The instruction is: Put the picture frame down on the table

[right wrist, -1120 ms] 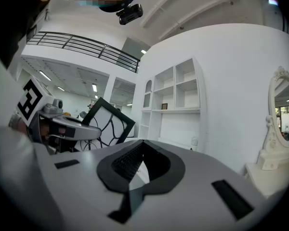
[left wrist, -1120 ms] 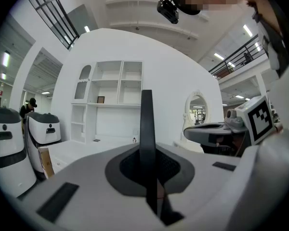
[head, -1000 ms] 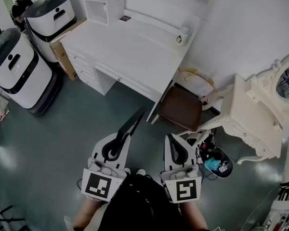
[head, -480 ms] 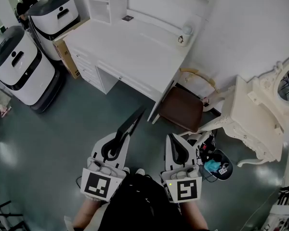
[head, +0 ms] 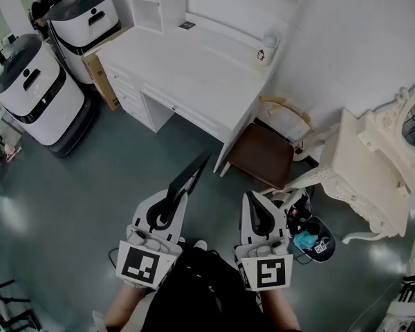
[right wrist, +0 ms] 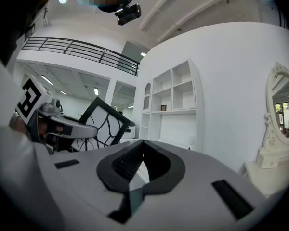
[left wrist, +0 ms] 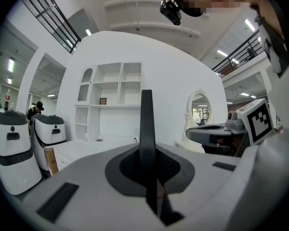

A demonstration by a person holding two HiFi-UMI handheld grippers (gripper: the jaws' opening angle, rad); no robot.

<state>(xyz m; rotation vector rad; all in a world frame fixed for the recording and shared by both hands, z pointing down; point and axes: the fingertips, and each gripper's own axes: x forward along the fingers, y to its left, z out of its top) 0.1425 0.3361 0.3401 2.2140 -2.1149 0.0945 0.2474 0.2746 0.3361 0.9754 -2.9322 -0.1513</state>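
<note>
Left gripper [head: 174,198], right gripper [head: 251,198]: jaws tight

Black picture frame [head: 188,176]; white table [head: 194,68]; brown chair seat [head: 263,156]

White left gripper [head: 173,199], white right gripper [head: 253,203], black-and-white marker cubes [head: 141,266], black top [head: 200,289]

Thin black picture frame [head: 188,177] aloft, on edge, well apart from white table [head: 194,71]
</note>
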